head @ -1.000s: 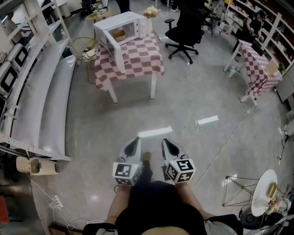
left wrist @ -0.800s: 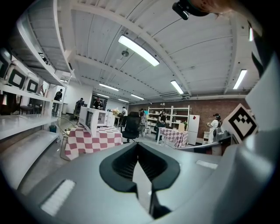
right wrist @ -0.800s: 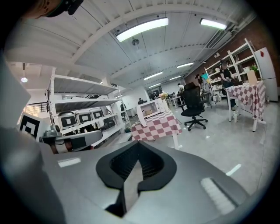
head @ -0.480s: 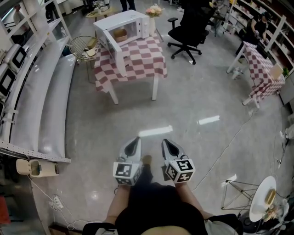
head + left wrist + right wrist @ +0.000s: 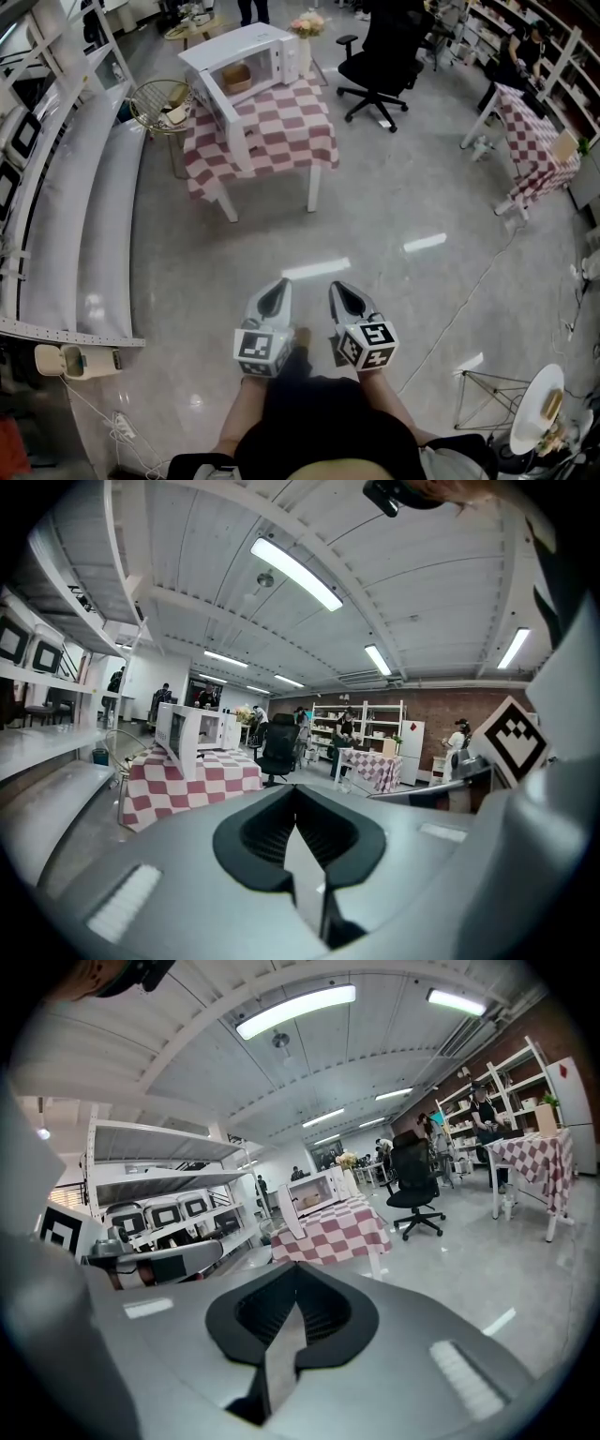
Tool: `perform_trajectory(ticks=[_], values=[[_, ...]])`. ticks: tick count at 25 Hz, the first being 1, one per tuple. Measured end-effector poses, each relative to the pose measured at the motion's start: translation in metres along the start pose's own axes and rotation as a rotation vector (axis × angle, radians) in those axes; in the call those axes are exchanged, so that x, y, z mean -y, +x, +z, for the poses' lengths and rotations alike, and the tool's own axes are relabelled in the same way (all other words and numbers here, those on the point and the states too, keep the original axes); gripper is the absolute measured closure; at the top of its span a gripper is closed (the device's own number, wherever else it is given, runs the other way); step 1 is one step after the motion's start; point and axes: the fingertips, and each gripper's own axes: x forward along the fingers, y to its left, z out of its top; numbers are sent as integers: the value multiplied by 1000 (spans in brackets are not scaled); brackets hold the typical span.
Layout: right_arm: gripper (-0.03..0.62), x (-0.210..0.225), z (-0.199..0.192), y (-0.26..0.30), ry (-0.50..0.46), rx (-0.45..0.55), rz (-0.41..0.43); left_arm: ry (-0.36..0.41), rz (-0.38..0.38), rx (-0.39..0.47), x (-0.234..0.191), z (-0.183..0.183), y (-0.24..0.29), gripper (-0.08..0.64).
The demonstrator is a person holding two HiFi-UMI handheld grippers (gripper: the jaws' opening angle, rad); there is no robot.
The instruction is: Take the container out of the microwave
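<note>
The fingers of our left gripper (image 5: 278, 285) and right gripper (image 5: 336, 287) are clenched on nothing. We have drifted slightly nearer the desk (image 5: 281, 136), still well apart; the container (image 5: 236, 75) waits inside the open microwave (image 5: 246, 39) at its far edge.
</note>
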Motion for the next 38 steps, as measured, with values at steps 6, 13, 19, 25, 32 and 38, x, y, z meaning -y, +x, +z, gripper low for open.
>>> perform_trajectory(ticks=[6,13,19,25,32,38], values=[[591,12,14,21,6,8,-24,17,-18,1,-15,10,27,552],[591,18,26,42,10,20,-46,30,-31,7,-32,17,47,552],[591,22,33,58,10,37,-70,57,-36,8,-48,21,60,552],[592,20,36,68,6,47,-73,83,-41,-9,-58,20,66,552],[591,23,37,73,4,43,-93,78,-40,-23,-72,14,70,552],[592,26,36,73,-6,29,-118,64,-39,-34,-76,9,73,552]])
